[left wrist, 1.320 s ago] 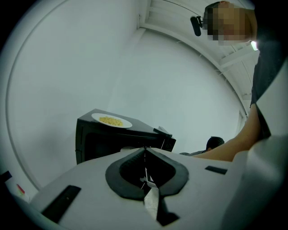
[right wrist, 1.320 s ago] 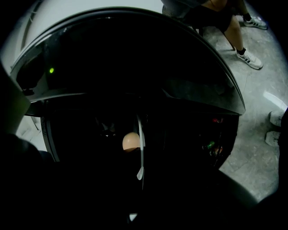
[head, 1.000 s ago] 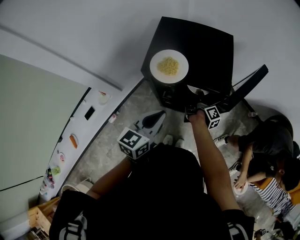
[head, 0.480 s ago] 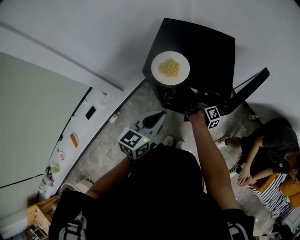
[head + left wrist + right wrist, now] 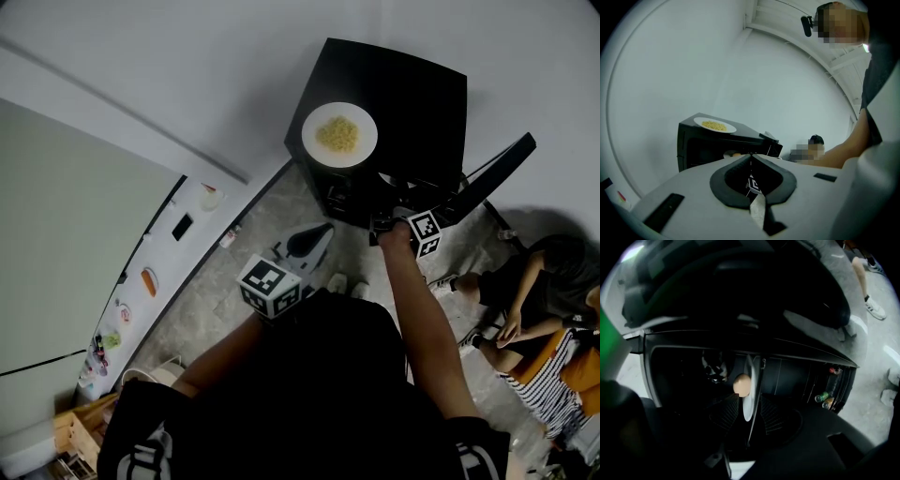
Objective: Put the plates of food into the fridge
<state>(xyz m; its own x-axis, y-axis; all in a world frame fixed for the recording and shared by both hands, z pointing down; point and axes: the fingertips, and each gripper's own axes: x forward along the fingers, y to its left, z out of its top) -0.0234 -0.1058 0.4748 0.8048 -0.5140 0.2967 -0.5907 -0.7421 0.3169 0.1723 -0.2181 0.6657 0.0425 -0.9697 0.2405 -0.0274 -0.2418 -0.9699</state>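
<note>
Right gripper (image 5: 749, 398): pinching the rim of the white plate (image 5: 748, 373) between its two ribbed pads. It is reaching into the open front of the fridge (image 5: 412, 94), on the side nearest the fridge door.
White plate: being held inside the fridge's dark opening, below the fridge top, and showing edge-on in the right gripper view. I cannot tell whether it is touching a shelf.
Round food (image 5: 741, 385): a pale brown lump sitting against the face of the white plate, just past one pad, inside the fridge opening.
Second plate (image 5: 339, 134): lying flat on the fridge top, near the front edge on the side away from the door. It is carrying a heap of yellow food.
Fridge door (image 5: 497, 176): standing swung wide out from the fridge's right side, with small bottles (image 5: 824, 399) sitting in its inner rack.
Left gripper (image 5: 751, 159): jaws pressing together with nothing between them. It is hanging well apart from the fridge, out in front and to its left, and pointing towards it.
Onlookers (image 5: 534, 300): sitting on the floor to the right of the fridge, beyond the open door.
</note>
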